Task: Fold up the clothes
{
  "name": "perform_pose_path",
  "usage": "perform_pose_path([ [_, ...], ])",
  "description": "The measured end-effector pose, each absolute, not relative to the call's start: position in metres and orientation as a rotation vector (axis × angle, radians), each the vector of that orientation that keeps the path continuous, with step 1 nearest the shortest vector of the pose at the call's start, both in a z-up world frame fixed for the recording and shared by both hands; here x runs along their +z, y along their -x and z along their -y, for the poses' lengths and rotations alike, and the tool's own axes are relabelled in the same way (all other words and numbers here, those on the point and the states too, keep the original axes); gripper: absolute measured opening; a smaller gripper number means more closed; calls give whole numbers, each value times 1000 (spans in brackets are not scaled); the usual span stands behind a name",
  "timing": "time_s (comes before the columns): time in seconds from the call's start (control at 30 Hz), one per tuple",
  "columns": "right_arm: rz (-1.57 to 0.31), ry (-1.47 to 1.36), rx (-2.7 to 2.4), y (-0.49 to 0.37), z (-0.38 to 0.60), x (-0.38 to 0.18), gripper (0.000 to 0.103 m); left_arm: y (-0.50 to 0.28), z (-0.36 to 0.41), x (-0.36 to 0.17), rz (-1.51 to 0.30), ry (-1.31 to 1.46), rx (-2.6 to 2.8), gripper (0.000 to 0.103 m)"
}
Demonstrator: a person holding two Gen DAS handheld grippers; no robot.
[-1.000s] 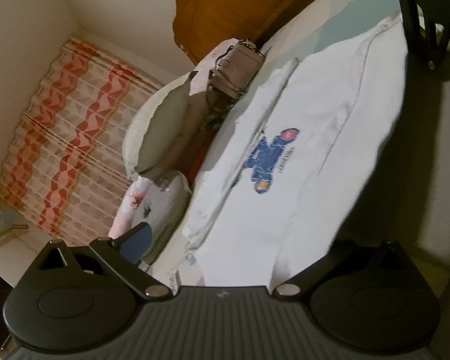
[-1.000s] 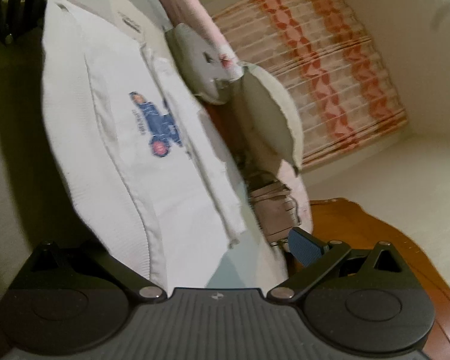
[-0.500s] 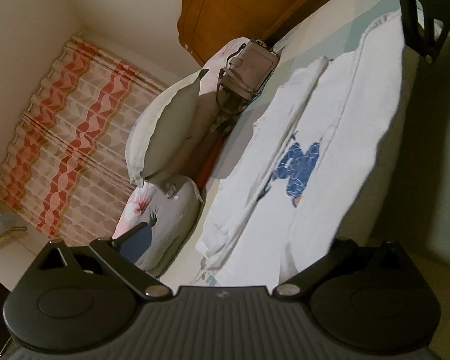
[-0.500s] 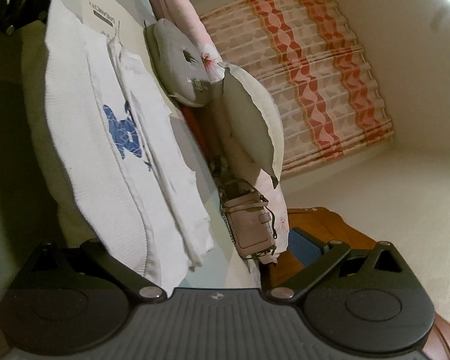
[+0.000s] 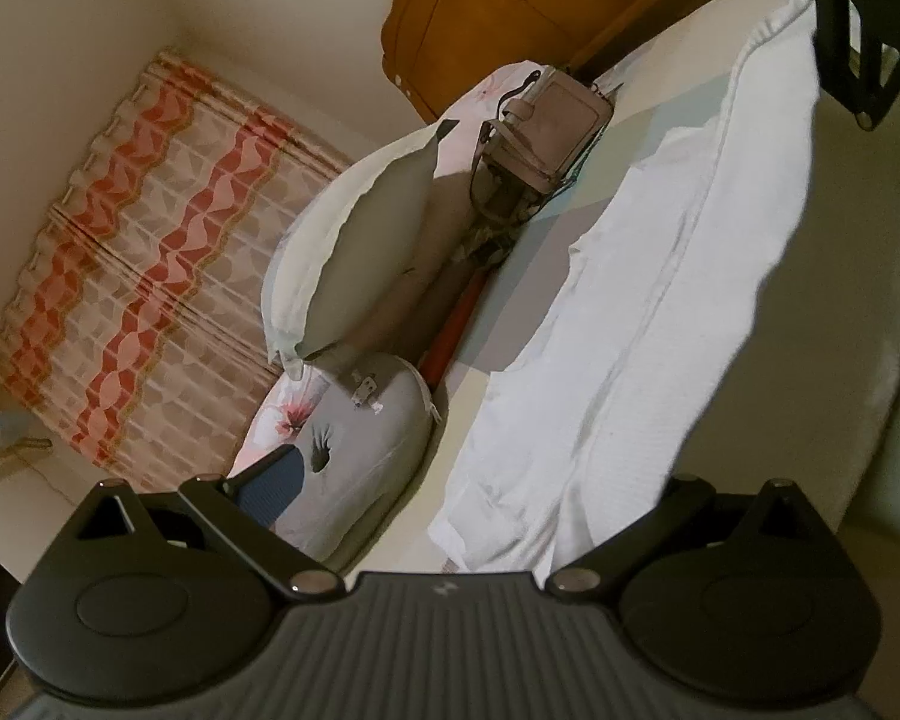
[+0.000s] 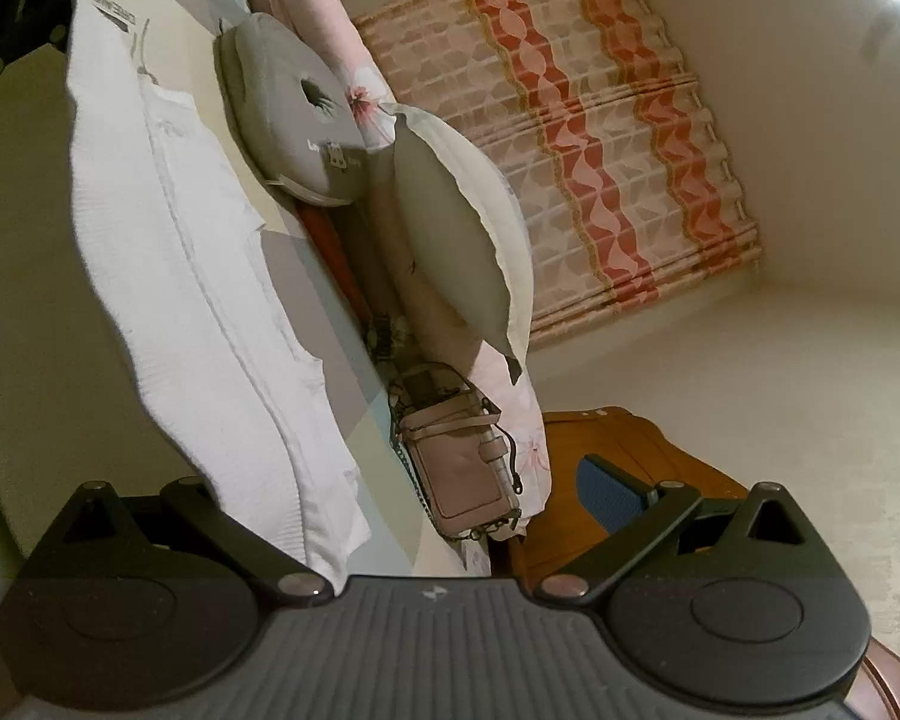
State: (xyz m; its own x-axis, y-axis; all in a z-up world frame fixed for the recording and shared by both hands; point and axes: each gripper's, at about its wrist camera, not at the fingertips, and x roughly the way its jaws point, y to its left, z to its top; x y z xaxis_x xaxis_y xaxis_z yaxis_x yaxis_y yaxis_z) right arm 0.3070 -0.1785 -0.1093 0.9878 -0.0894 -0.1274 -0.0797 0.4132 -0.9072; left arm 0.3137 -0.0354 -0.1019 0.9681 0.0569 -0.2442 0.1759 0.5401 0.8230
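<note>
A white waffle-knit shirt (image 5: 660,300) lies doubled over along the bed (image 5: 594,180), its plain back side up. In the left wrist view my left gripper (image 5: 480,480) stands open; its blue-padded left finger (image 5: 270,486) is bare and the cloth drapes over the hidden right finger. In the right wrist view the shirt (image 6: 198,276) likewise covers the left finger of my right gripper (image 6: 396,480), which is open with its blue pad (image 6: 612,486) free. Each gripper shows at the far end of the other's view: the right gripper (image 5: 858,60), the left gripper (image 6: 6,18).
Along the bed's far side sit a pink purse with a chain (image 5: 552,126), a grey pillow (image 5: 366,228) and a round grey cushion (image 5: 360,450). A wooden cabinet (image 5: 510,0) and an orange-patterned curtain (image 5: 138,252) stand behind.
Both grippers have carried the shirt's near edge up and over toward the pillows. The blue print, visible earlier, is now covered by the fold.
</note>
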Motion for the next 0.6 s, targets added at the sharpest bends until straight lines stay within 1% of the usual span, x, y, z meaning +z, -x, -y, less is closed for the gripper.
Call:
perform_pose_path([
  [0.3, -192, 1138, -13, -365, 181, -114, 103, -373, 29, -99, -288, -964, -74, 102],
  [0.6, -236, 1116, -17, -430, 188, -128, 103, -440, 25, -116, -321, -944, -51, 102],
])
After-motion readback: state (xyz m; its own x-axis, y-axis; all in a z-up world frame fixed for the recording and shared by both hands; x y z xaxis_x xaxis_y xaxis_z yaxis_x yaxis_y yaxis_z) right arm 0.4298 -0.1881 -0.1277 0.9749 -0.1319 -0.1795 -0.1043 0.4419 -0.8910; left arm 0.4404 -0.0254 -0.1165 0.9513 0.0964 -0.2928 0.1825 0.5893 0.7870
